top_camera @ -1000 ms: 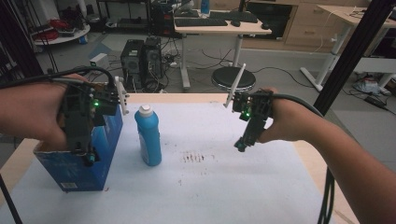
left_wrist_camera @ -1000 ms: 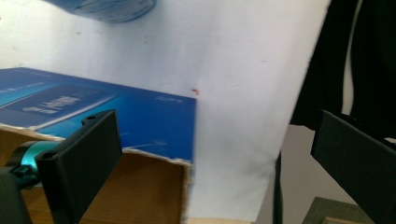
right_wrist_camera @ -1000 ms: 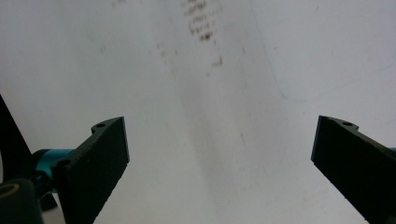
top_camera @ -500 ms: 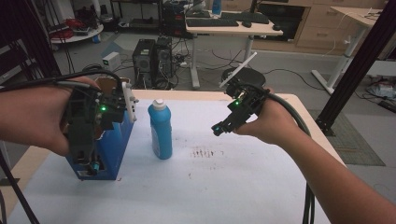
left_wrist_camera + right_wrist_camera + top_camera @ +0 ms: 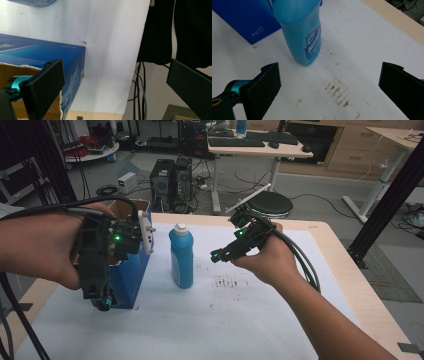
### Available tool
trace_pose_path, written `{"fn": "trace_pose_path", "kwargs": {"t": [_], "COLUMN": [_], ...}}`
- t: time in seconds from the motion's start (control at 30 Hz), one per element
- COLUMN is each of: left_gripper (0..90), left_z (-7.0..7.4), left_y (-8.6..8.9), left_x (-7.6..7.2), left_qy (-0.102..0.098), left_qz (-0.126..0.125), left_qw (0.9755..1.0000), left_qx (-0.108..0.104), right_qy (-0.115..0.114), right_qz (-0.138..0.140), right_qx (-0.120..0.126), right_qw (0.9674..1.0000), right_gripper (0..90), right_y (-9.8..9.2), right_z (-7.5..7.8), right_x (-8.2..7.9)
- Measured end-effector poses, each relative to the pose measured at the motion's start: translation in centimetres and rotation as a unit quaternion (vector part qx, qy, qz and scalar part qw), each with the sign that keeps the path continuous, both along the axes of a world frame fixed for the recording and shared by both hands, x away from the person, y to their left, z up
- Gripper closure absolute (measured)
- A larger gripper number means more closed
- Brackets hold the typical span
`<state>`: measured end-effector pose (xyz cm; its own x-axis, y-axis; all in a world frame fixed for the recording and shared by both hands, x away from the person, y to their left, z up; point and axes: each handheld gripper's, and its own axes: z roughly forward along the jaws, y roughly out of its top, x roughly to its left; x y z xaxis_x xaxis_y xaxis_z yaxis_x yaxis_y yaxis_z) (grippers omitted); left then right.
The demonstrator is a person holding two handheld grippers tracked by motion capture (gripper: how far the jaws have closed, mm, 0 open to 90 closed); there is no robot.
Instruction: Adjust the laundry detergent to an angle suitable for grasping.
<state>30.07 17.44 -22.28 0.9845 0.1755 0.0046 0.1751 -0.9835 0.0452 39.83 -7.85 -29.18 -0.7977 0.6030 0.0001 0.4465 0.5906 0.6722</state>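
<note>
In the high view a blue bottle (image 5: 181,257) with a white cap stands upright at the centre of the frame, on the white sheet (image 5: 240,320) that covers the table. Just to its left, near but not touching, stands a blue box (image 5: 131,275) with an open cardboard top. The left gripper (image 5: 104,302) is held over the near left part of that box, at the left of the frame, pointing down toward the table. In the left gripper view its two black jaws stand wide apart with nothing between them; the left jaw sits over the torn cardboard rim of the box (image 5: 45,53), whose blue corner lies in the left half of the frame, and the white sheet (image 5: 112,62) fills the middle. The right gripper (image 5: 216,255) is held above the table just right of centre in the high view, aimed left and down at the bottle and apart from it. In the right gripper view its jaws are also spread wide and hold nothing; the bottle (image 5: 303,37) stands in the upper middle of the frame beyond the jaws, the box (image 5: 249,20) behind it at upper left, and a patch of brown smudges (image 5: 337,92) marks the sheet between the jaws.
</note>
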Motion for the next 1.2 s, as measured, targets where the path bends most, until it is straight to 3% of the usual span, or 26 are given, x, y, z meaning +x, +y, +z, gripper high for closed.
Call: {"fn": "trace_pose_path", "kwargs": {"t": [0.1, 0.37, 0.87, 1.2], "left_gripper": [1.7, 1.7, 1.7, 1.8], "left_z": [0.0, 0.1, 0.1, 0.2], "left_y": [0.2, 0.2, 0.4, 0.6], "left_x": [-0.1, -0.1, -0.2, -0.3], "left_qy": [0.001, 0.001, 0.002, -0.001], "left_qz": [0.002, -0.001, 0.000, 0.001], "left_qw": [1.0000, 1.0000, 1.0000, 1.0000], "left_qx": [0.001, 0.000, 0.002, 0.001], "right_qy": [-0.002, 0.001, 0.000, -0.015], "right_qz": [-0.007, -0.003, 0.005, -0.021], "right_qx": [0.021, 0.039, 0.054, 0.060], "right_qw": [0.9998, 0.9992, 0.9985, 0.9979], "right_gripper": [3.1, 3.1, 3.0, 3.1], "right_y": [1.2, 3.6, 7.2, 8.9], "right_z": [-0.3, -1.5, -3.1, -4.1], "right_x": [0.2, 0.8, 1.1, 1.7]}}
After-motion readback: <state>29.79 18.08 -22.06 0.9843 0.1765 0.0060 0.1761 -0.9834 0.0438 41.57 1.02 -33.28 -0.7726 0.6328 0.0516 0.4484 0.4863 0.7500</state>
